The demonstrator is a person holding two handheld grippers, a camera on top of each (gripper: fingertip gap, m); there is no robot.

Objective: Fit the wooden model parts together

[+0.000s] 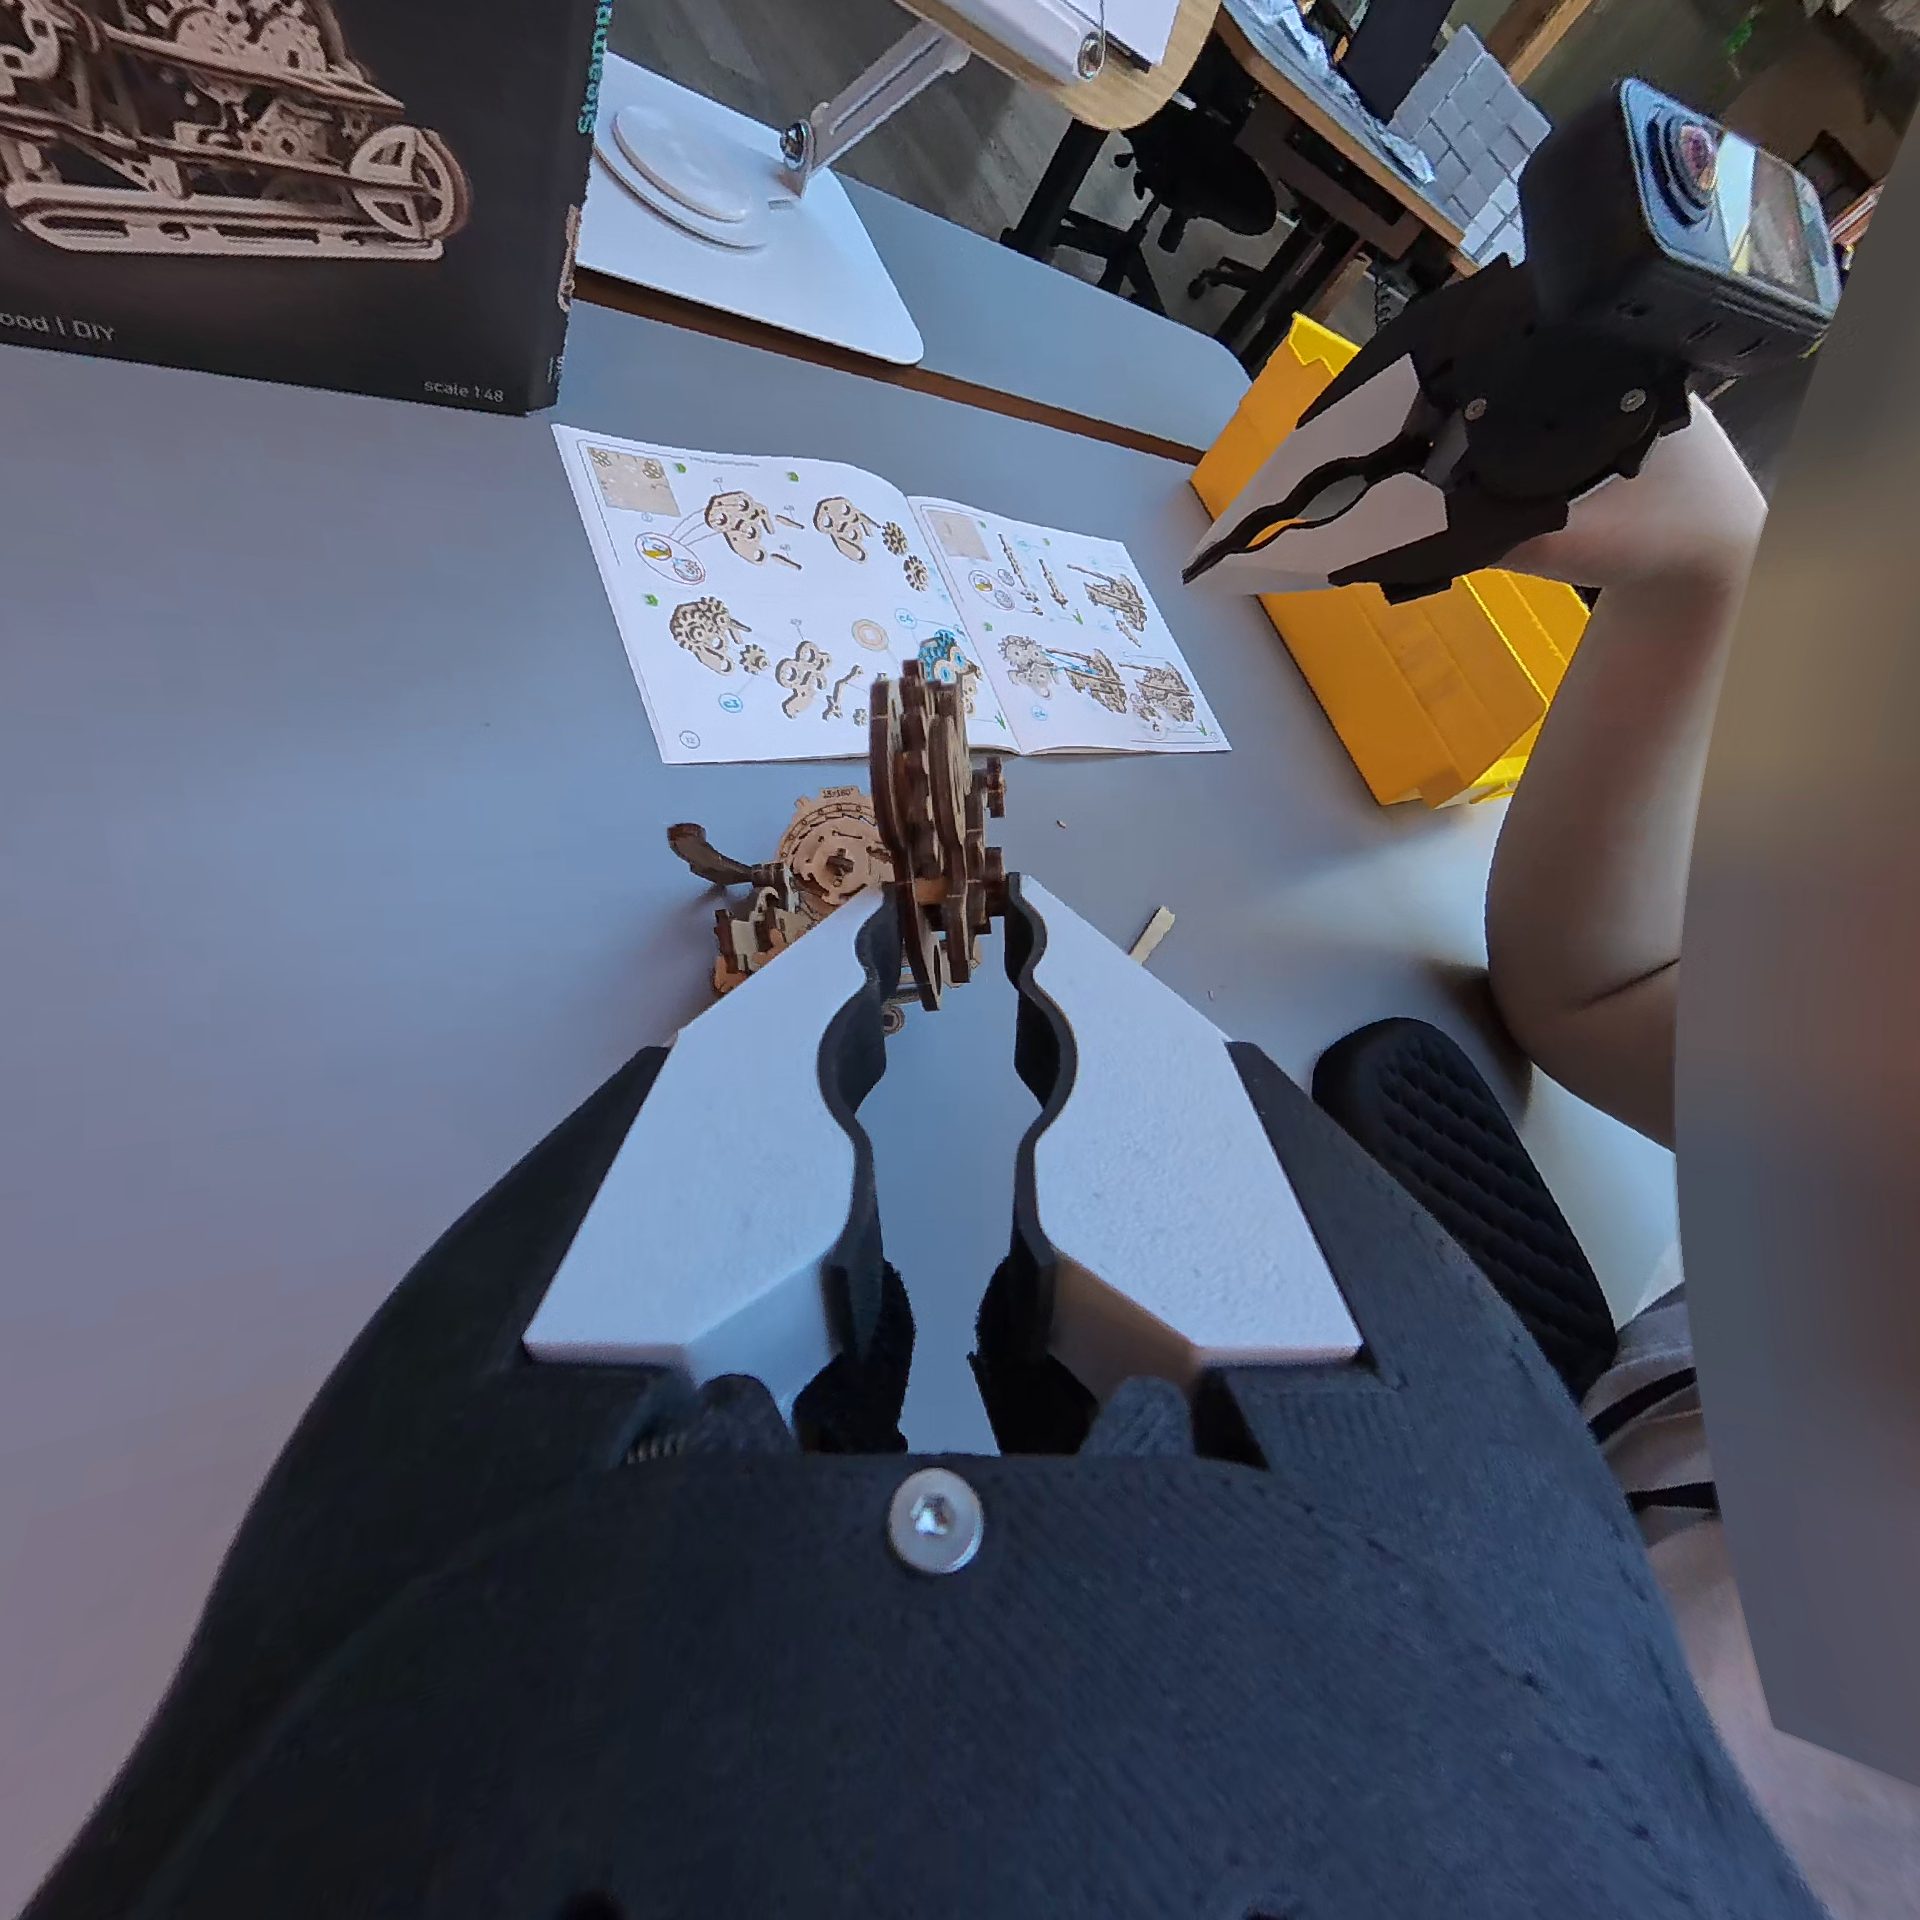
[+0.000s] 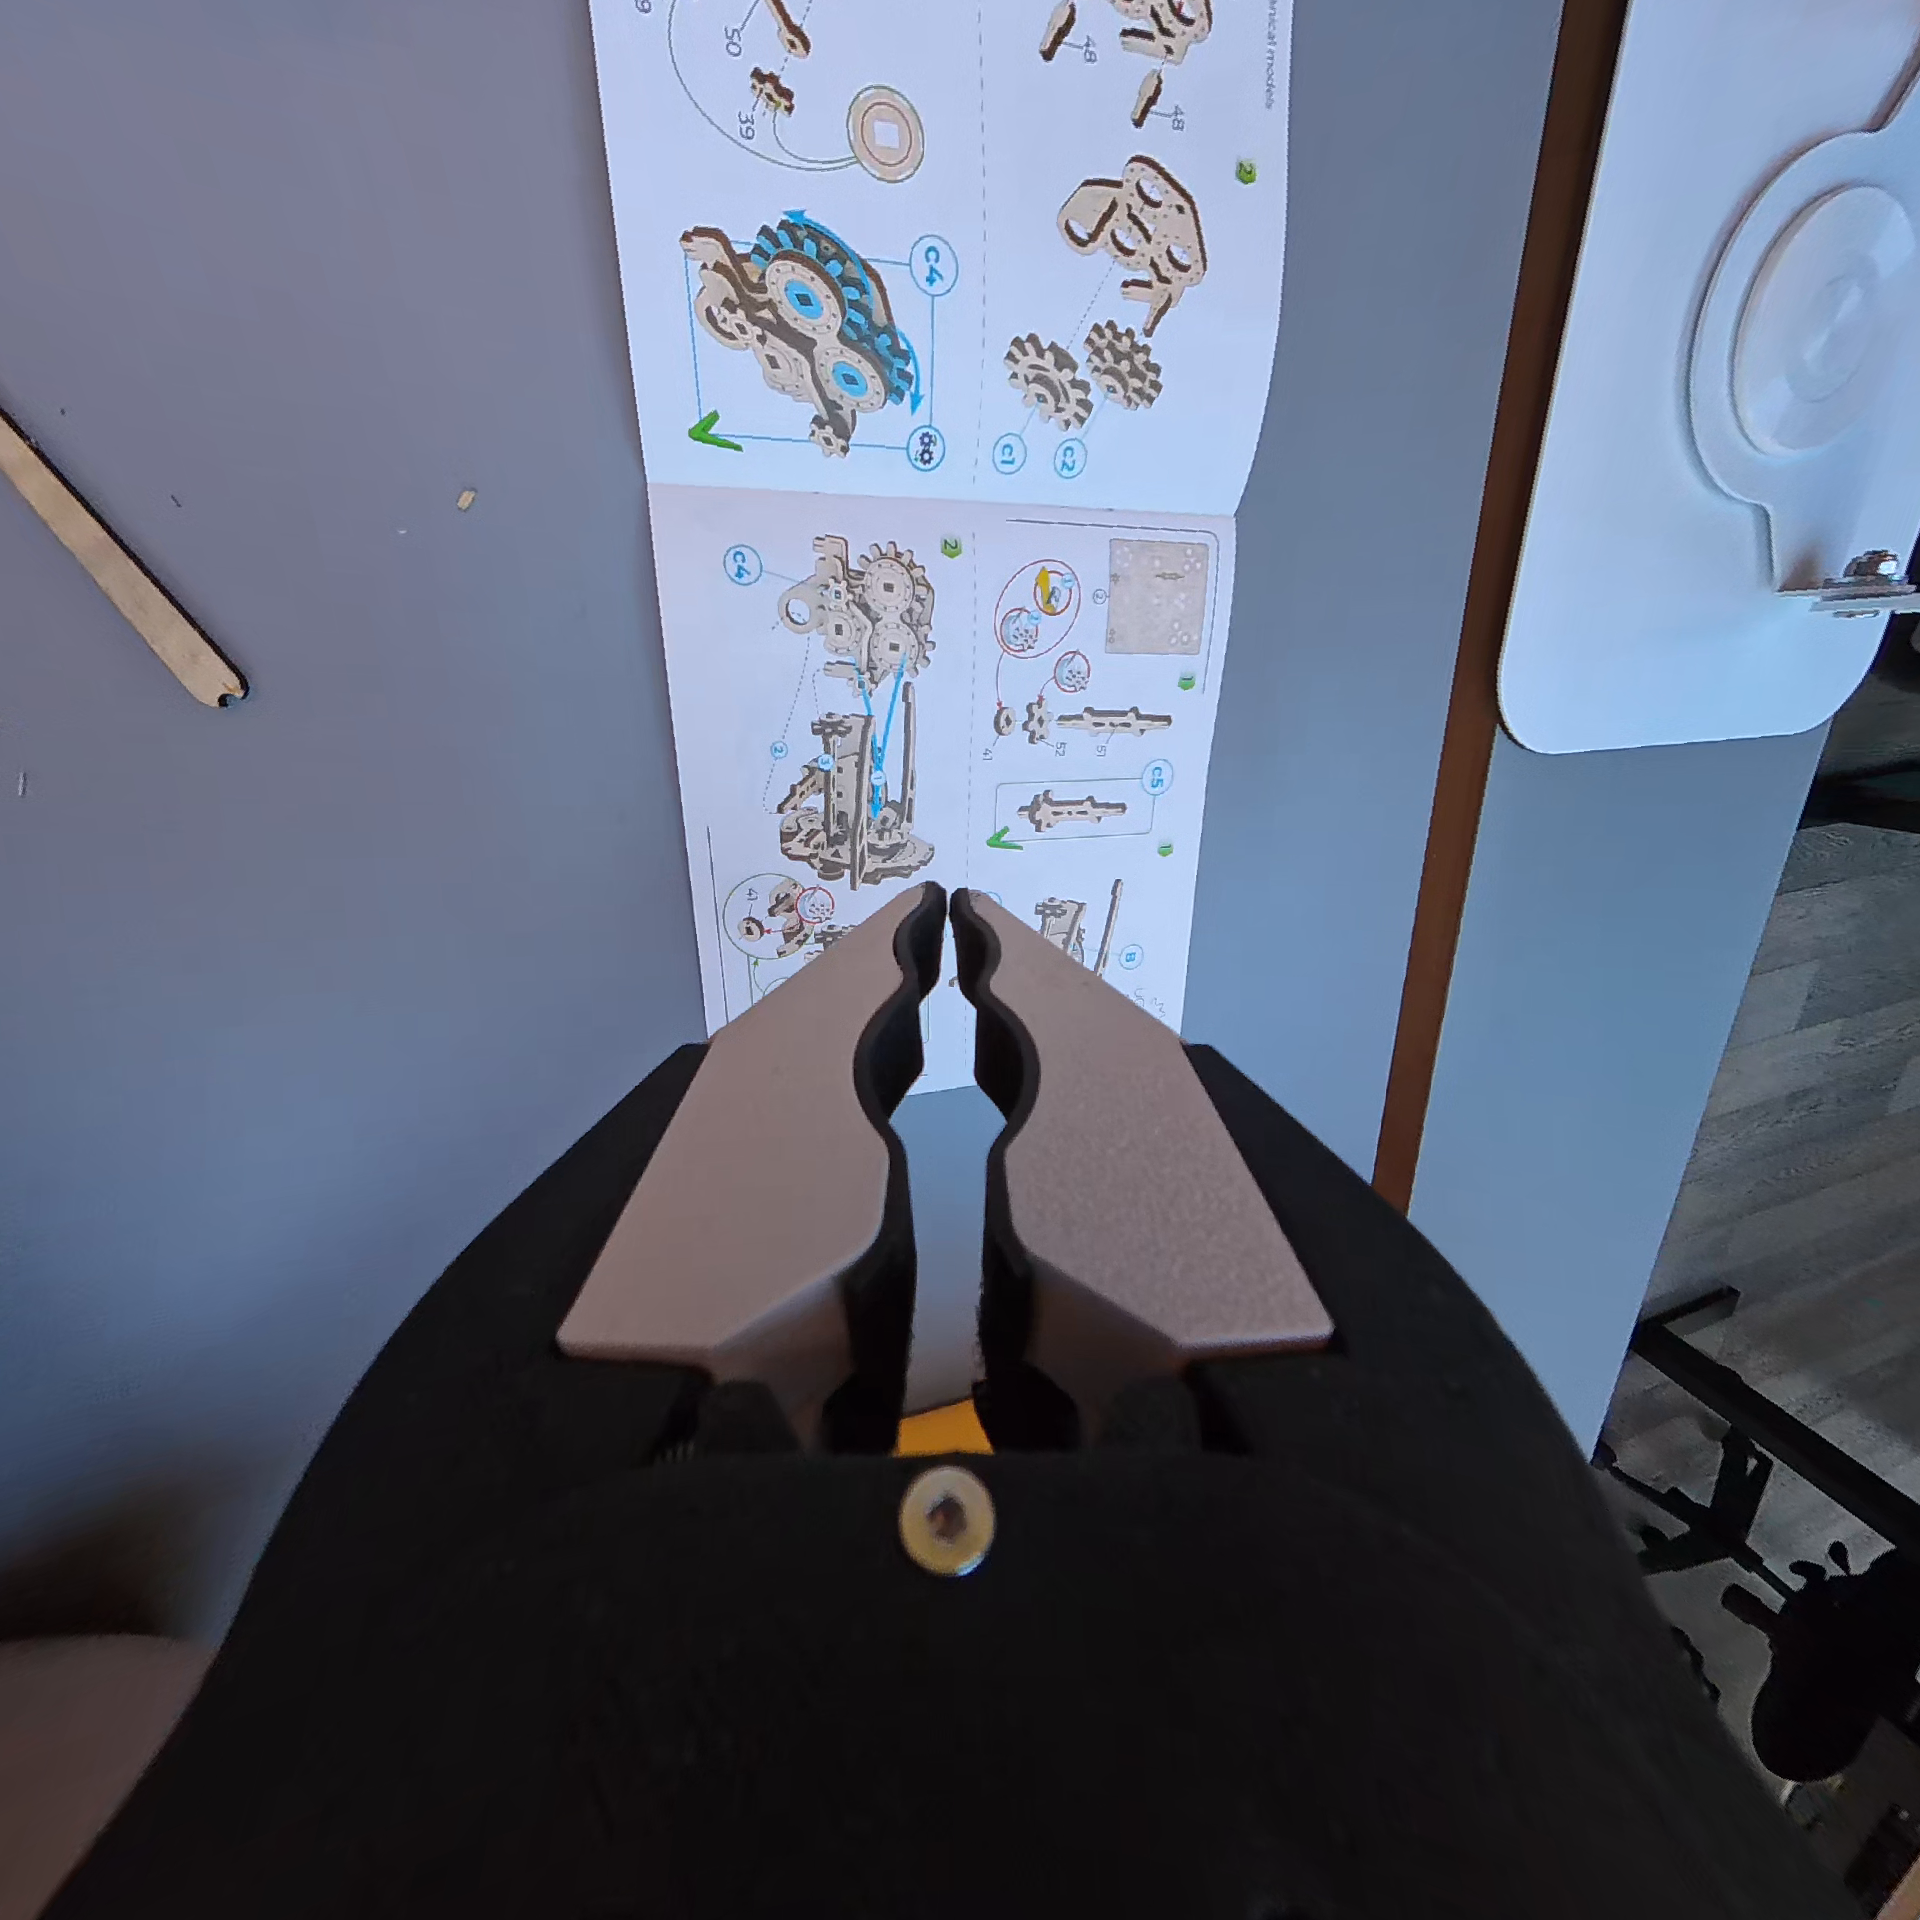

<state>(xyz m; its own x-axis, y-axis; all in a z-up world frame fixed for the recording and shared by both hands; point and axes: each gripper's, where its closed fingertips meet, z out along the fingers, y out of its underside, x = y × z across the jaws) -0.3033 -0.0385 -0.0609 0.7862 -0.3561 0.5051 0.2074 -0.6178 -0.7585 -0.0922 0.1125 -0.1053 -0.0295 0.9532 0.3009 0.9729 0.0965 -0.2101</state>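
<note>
My left gripper (image 1: pixel 940 899) is shut on a wooden gear assembly (image 1: pixel 935 810) and holds it upright just above the grey table (image 1: pixel 260 779). Behind it, a second wooden model part (image 1: pixel 795 883) with a round dial and a crank arm lies on the table. My right gripper (image 2: pixel 948 899) is shut and empty, hovering over the open instruction booklet (image 2: pixel 935 416). In the left wrist view the right gripper (image 1: pixel 1247 556) shows at the upper right, held up above the table's right edge.
The booklet (image 1: pixel 883 603) lies open beyond the parts. A dark model box (image 1: pixel 281 187) stands at the back left. A yellow bin (image 1: pixel 1403 665) sits off the right edge. A thin wooden stick (image 2: pixel 125 582) lies on the table. A white lamp base (image 2: pixel 1714 416) sits beyond a seam. About 25 cm separates my left fingertips from my right. About 15 cm separates my right fingertips from the thin wooden stick (image 2: pixel 125 582).
</note>
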